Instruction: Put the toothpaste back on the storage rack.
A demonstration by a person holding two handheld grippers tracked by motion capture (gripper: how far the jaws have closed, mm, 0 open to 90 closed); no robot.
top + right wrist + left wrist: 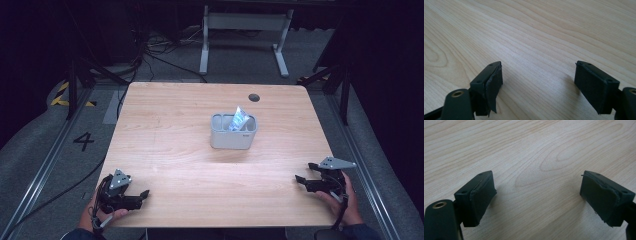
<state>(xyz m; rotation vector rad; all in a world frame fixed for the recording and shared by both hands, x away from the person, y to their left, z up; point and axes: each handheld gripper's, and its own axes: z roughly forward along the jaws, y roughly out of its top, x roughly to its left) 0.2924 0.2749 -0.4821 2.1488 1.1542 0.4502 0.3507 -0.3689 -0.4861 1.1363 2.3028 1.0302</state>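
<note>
Your left gripper sits released at the table's near-left corner, your right gripper released at its near-right edge; bare pale wood lies between. Grey floor surrounds. The grey caddy, nearer the far edge, holds what may be a blue-white tube.

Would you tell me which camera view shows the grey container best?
The high view: the grey container stands mid-table with a blue packet sticking out. Both gripper views face bare wood between open jaws instead.
</note>
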